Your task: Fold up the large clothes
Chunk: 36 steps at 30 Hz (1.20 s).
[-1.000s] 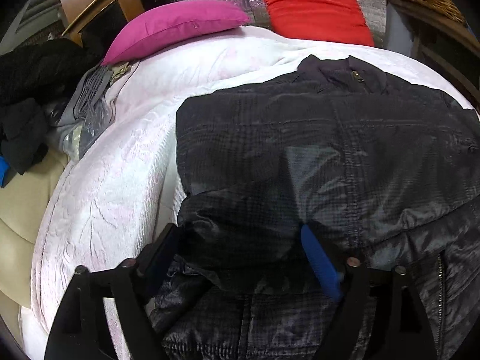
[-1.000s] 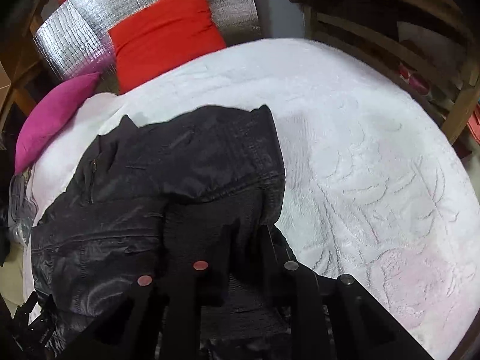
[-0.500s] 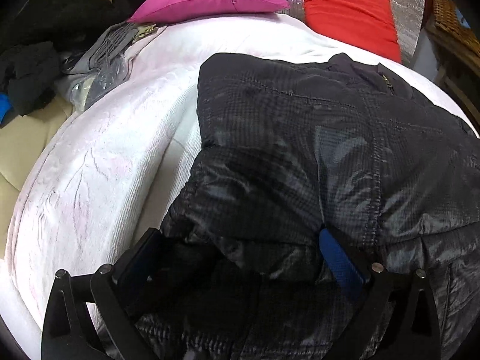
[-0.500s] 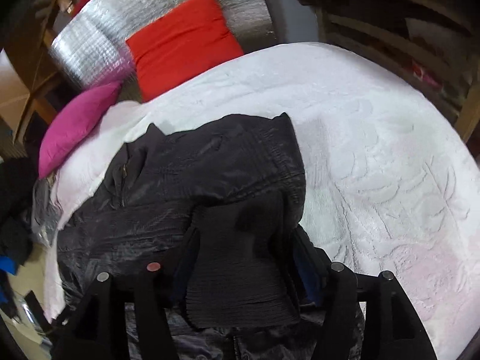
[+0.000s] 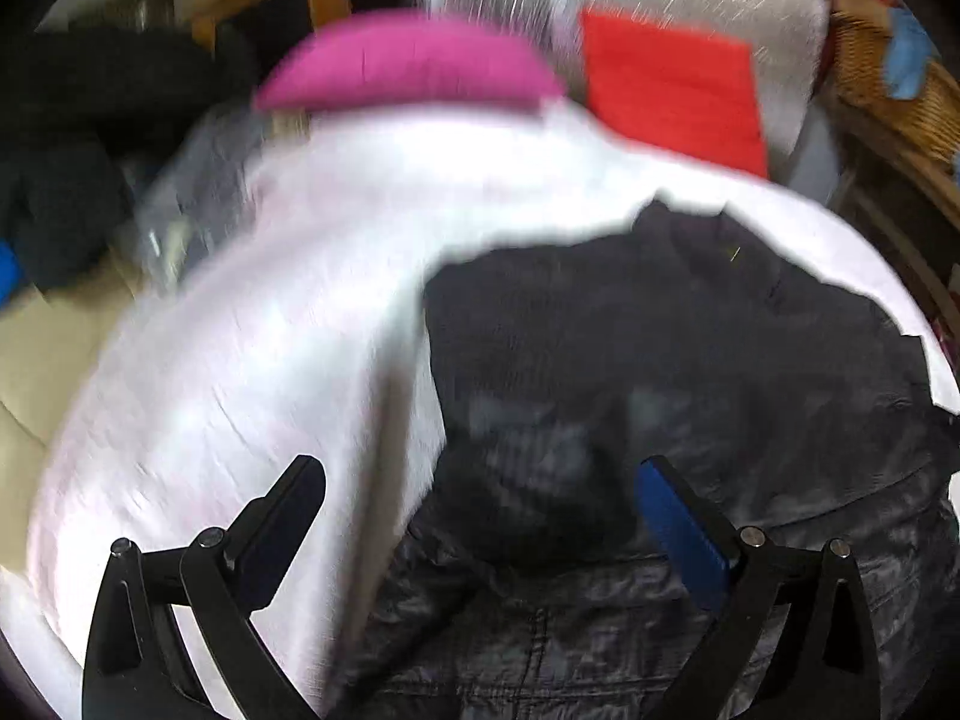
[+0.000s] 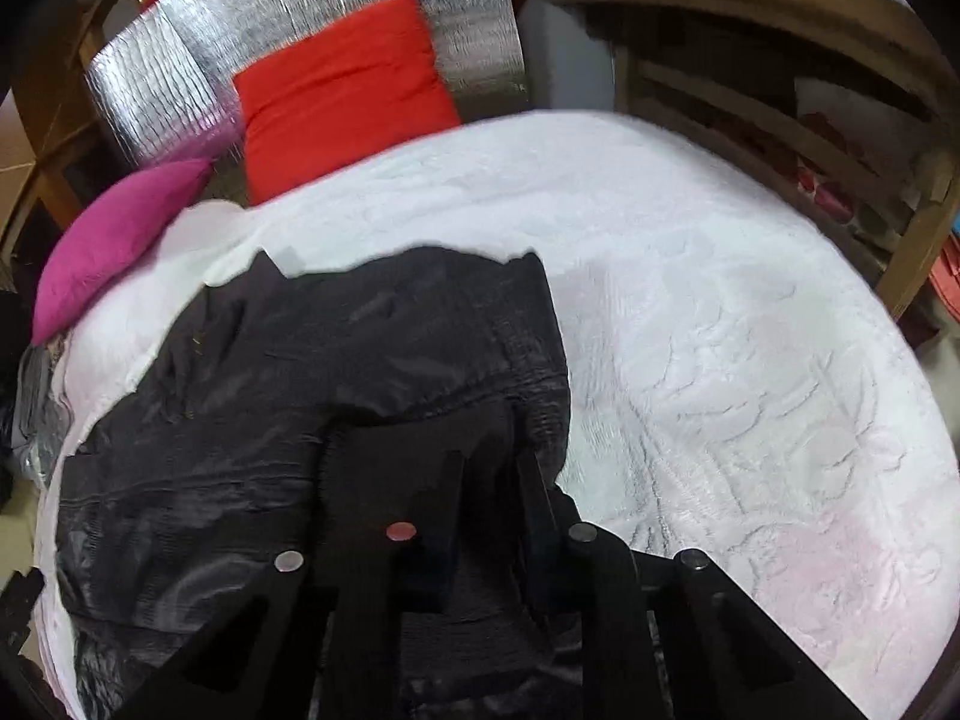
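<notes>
A black padded jacket [image 5: 690, 330] lies spread on a white bedspread [image 5: 270, 360], with its sleeves folded in over its body. My left gripper [image 5: 480, 474] hovers open and wide over the jacket's near left edge, its fingers clear of the fabric; this view is motion-blurred. In the right wrist view the jacket [image 6: 360, 360] fills the lower left. My right gripper [image 6: 492, 474] is closing, its fingers nearly together, with the jacket's dark ribbed cuff pinched between them.
A pink cushion [image 5: 408, 60] and a red cushion [image 5: 672, 84] lean at the bed's head against a silver mat [image 6: 300, 0]. Dark clothes [image 5: 60, 150] are piled off the left side. A wicker basket [image 5: 888, 78] and wooden shelving [image 6: 780, 120] stand to the right.
My left gripper has lifted out of the jacket's folds and drawn back, its jaws wider. My right gripper opened around the ribbed cuff, then closed on it again.
</notes>
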Motion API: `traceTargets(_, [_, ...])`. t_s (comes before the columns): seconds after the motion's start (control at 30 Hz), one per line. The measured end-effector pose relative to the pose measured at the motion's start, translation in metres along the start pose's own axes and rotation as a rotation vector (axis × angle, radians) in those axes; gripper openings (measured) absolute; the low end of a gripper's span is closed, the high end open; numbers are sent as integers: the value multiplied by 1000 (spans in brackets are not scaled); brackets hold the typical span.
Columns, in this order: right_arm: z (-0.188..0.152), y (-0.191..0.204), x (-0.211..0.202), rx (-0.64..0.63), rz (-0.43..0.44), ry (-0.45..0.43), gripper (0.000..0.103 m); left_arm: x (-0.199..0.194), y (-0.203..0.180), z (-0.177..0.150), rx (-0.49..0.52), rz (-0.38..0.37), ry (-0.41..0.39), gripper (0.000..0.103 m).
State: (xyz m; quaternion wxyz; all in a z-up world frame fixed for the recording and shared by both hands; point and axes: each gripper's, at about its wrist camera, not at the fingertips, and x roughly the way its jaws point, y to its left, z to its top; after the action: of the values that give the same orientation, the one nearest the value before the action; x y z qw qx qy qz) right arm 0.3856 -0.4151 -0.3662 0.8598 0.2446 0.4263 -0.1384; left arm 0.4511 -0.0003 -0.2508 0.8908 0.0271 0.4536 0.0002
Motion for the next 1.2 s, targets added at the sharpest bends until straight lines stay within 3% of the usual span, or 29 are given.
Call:
traceTargets(0.07, [0,-2,8,12,13,26,18,24,2,-1,-19,-55,92,103])
traceTargets(0.13, [3,-7,9,41,37,38,18,33,5,0,-39,-64,107,103])
traceTargets(0.3, [8,-22,-3,121,117,67,20,13,-12,3,24,-67,34,103])
traceTargets(0.43, [7,-21,-31,94,134,-11,23,-2,-21,-1,77,-5,-21,103])
traceTargets(0.5, [4,-15,-49,56,157,-63,43,-13,-25,-4,105,12,-55,103])
traceTargets(0.53, [3,-14,-54,37,174,-79,78,-17,-24,-4,117,17,-72,103])
traceTargets(0.57, [0,-9,-60,17,193,-102,88,-21,-24,-5,128,16,-92,103])
traceTargets(0.67, [-12,11,-77,-80,213,-192,87,-29,-21,-9,143,-18,-119,103])
traceTargets(0.73, [-16,28,-76,-144,207,-182,85,-26,-25,-10,154,-27,-108,103])
traceTargets(0.77, [-20,35,-74,-169,212,-172,76,-22,-27,-11,161,-22,-97,103])
traceTargets(0.87, [-31,61,-52,-271,173,-99,59,-5,-31,-12,179,-12,-29,103])
traceTargets(0.97, [-41,69,-18,-312,94,34,55,21,-34,-19,200,4,79,103])
traceTargets(1.03, [-42,68,-3,-307,95,73,55,21,-37,-21,218,21,65,103])
traceTargets(1.2, [-34,63,-29,-253,163,32,55,-10,-40,-20,217,-21,-26,103])
